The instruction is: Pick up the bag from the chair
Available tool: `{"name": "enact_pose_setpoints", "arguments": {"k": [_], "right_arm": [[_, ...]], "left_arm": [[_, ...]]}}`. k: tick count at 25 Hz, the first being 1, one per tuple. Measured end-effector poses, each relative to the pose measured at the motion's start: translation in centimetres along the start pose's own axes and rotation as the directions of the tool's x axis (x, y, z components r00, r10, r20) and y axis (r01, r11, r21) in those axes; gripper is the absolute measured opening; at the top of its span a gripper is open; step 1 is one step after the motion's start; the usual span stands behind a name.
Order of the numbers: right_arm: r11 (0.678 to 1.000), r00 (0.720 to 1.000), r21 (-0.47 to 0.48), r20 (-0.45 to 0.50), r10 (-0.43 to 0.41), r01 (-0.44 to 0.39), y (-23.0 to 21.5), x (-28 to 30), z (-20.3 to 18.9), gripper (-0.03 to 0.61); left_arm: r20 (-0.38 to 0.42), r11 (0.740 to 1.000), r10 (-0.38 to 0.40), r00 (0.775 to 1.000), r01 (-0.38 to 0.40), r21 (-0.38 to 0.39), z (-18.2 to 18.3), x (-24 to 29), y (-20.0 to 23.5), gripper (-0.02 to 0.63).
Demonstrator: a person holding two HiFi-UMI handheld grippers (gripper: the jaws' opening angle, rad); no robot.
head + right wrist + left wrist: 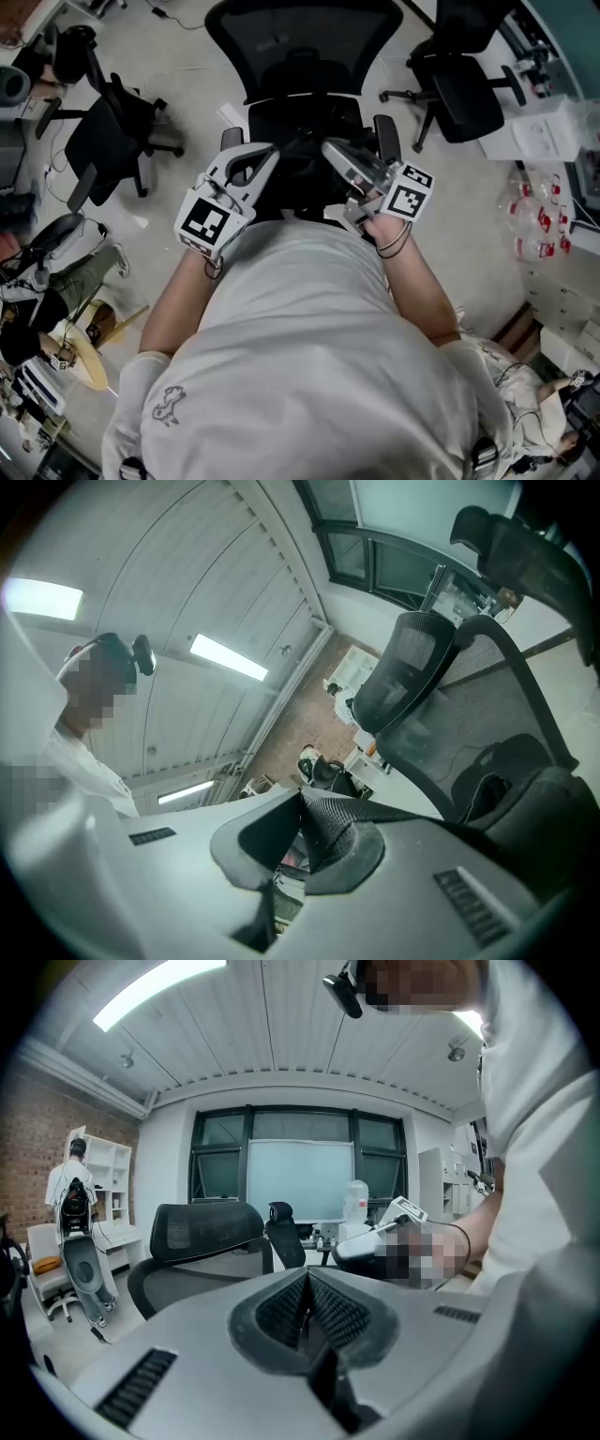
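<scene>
1. Both grippers hover over the chair (302,42), and the black bag (300,173) lies on the seat straight ahead of and below them, between the armrests. It is dark against the dark seat, so I cannot make out its outline or long axis.
2. Of the two, the right gripper (330,148) is the one tied to the bag. In the right gripper view its jaws (302,803) are pinched on a black woven strap (394,822). The strap runs off to that view's right, towards a dark mass low beside the chair's mesh back.
3. The left gripper (270,150) sits just beside the right one, tips nearly meeting. In its own view the ribbed pads (307,1283) are pressed together with nothing between them.
4. Both forearms reach forward from the body, bent at the elbows, with the grippers angled inwards and down at the seat.
5. The lift likely depends on pulling the strap upward, away from the seat.
</scene>
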State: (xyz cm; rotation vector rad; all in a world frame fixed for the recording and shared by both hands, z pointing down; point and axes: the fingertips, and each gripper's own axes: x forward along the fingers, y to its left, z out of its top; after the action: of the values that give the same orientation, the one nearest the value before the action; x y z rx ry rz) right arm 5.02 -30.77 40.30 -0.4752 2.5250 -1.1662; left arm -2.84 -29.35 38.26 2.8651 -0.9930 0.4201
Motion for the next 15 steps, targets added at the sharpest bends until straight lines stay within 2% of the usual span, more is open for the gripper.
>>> {"name": "enact_pose_setpoints", "arguments": {"k": [8,15], "right_arm": [[0.999,0.998,-0.005,-0.055,0.032,-0.033,3.3,-2.5,-1.9,0.034],[1.0,0.998,-0.025,-0.067,0.015,-0.017,6.6,-3.0,-3.8,0.034]], "left_arm": [[0.0,0.997,0.07,0.998,-0.07,-0.015,-0.8,-2.9,-4.1,0.011],[0.022,0.999,0.047,0.999,-0.047,-0.003,-0.7,-6.2,-5.0,0.011]]}}
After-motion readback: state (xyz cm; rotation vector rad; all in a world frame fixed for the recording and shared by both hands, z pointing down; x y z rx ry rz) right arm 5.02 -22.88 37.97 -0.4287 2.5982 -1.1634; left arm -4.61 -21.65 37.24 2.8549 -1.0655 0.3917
